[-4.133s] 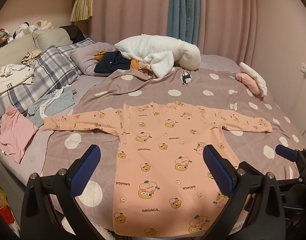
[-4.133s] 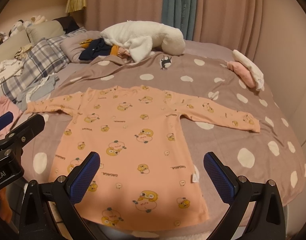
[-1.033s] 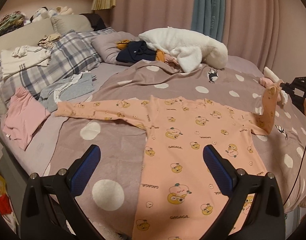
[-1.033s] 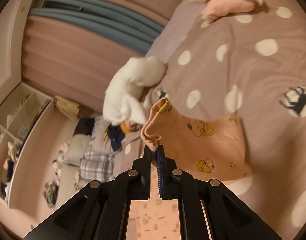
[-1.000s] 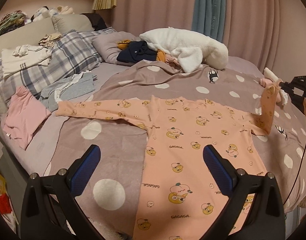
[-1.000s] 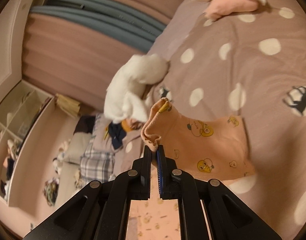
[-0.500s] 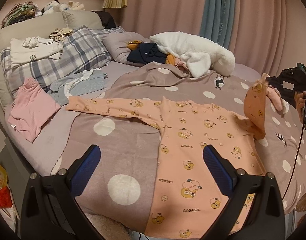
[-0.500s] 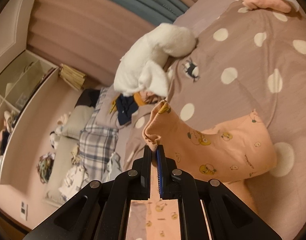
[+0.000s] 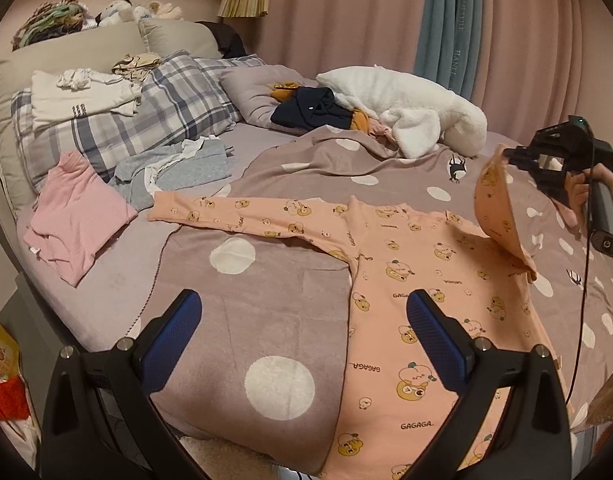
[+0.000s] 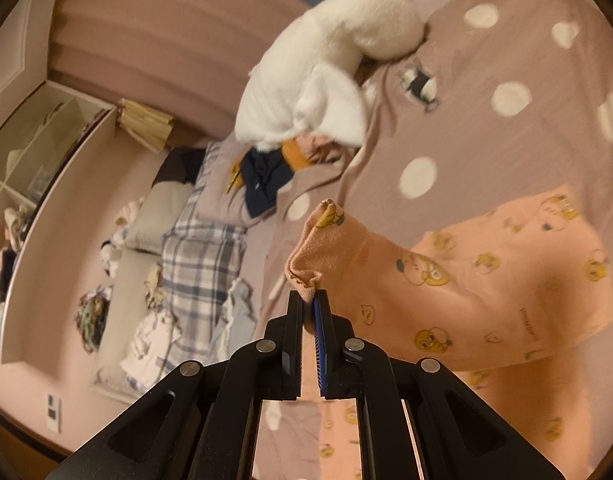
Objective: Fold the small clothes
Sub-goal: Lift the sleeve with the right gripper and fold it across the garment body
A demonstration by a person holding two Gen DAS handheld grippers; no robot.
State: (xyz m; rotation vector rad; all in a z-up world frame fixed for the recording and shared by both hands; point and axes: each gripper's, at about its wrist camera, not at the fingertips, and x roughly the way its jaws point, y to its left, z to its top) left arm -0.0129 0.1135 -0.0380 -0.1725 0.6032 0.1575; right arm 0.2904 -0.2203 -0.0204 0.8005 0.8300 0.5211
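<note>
A peach shirt (image 9: 406, 264) printed with cartoon faces lies flat on a bed (image 9: 106, 276), spread over a mauve blanket (image 9: 266, 312) with white dots; this shirt serves as the landmark here. The right gripper (image 10: 309, 300) has its jaws clamped together on the cuff of the shirt's right sleeve (image 10: 446, 280), and that sleeve stands lifted off the blanket, arching above the shirt's shoulder. A hand (image 9: 578, 192) grips the tool's handle beyond the raised sleeve. The left gripper (image 9: 302, 320) hovers over the near edge of the bed with its jaws wide apart and nothing between them, its right blue pad over the shirt's body. The other sleeve lies straight out on the blanket.

Beyond the shirt's collar sits a white fleece heap (image 9: 406, 108) beside a dark navy garment (image 9: 306, 112). Past the flat sleeve's cuff lie a grey garment (image 9: 178, 168) and a pink top (image 9: 74, 220) (both rumpled, on the bare sheet). Further off are plaid pillows (image 9: 154, 108) with a white folded garment (image 9: 78, 100) on them. Pink curtains (image 9: 346, 16) with a teal panel (image 9: 450, 20) hang behind the bed, and the right wrist view shows wall shelves (image 10: 34, 160) above the headboard.
</note>
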